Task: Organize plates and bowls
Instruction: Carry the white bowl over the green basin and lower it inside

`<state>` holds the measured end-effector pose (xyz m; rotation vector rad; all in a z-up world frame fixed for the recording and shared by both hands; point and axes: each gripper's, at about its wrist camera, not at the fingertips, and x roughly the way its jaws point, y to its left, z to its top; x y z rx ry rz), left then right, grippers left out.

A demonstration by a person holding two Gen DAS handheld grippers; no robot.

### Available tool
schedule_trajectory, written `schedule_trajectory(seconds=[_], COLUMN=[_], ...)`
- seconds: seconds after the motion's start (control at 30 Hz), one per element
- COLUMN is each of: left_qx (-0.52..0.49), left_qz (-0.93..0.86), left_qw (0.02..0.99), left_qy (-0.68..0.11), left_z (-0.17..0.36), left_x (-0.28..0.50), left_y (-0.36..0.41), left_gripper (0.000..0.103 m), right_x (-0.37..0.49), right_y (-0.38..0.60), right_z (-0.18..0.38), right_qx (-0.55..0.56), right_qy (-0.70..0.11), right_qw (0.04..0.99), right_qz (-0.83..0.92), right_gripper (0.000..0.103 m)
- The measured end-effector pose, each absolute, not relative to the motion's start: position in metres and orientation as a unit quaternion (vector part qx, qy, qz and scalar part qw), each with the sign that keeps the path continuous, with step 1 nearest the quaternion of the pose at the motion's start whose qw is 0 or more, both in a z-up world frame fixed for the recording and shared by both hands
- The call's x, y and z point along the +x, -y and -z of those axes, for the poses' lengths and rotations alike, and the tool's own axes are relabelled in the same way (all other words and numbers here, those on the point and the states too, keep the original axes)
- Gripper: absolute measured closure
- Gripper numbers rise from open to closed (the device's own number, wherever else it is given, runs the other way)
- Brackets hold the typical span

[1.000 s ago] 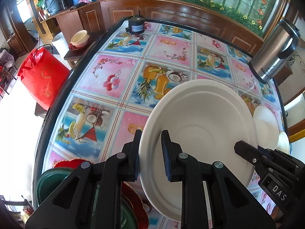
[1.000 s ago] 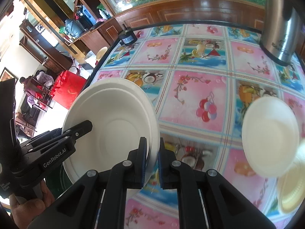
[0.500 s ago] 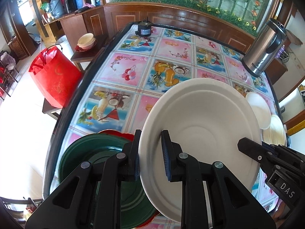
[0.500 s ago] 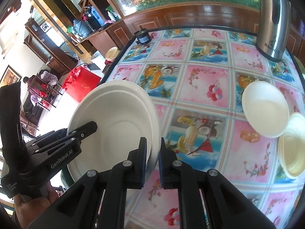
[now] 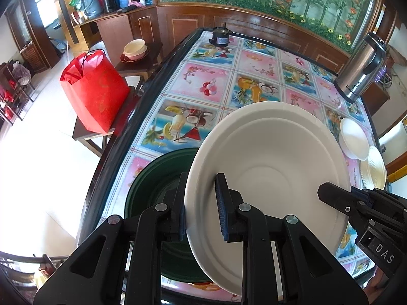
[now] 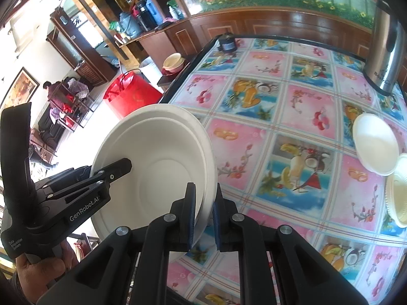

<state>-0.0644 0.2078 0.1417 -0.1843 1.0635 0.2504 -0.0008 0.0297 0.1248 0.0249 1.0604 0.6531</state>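
A stack of white plates [image 5: 274,167] is held above the table by both grippers. My left gripper [image 5: 201,206] is shut on its left rim, and my right gripper [image 6: 204,216] is shut on its right rim [image 6: 178,167]. The right gripper's fingers [image 5: 338,198] show at the plate's right edge in the left wrist view, and the left gripper's fingers [image 6: 114,170] show in the right wrist view. A dark green plate [image 5: 155,178] lies on the table under the white stack. A white bowl [image 6: 376,147] and a cream ridged plate [image 6: 399,195] sit at the table's right side.
The fruit-patterned tablecloth [image 6: 292,117] covers the table. A steel kettle [image 5: 361,71] stands at the far right and a small black motor [image 5: 220,36] at the far edge. A red bag [image 5: 94,91] sits on a stool left of the table.
Both grippers have lifted the white plates higher and pulled back. More of the green plate and the table's near edge now shows beneath.
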Motion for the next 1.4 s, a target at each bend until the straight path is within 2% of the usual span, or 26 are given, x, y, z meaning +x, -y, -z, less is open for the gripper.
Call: schedule_trajectory(seconds=[0.4,1.03,1.4], left_qx=[-0.095,-0.093,-0.074], left_qz=[-0.126,-0.149,-0.148], left_qw=[0.84,0.811,0.814], left_qy=[-0.519,-0.558,-0.557], left_z=[-0.128,-0.077,-0.073], left_x=[-0.082,-0.095,-0.09], left_y=[-0.23,-0.252,-0.25], left_gripper=[0.083,0.082,0.082], right_x=[-0.015,-0.018,-0.018], right_y=[-0.053,-0.093,-0.103], right_z=[-0.112,-0.072,-0.071], right_qx=[-0.002,-0.048,-0.087], right_qy=[-0.514,-0.546,-0.53], right_qw=[0.798,0.778,0.792], right_qz=[-0.314,-0.307,-0.291], right_gripper=[0.091,0.091,0.091])
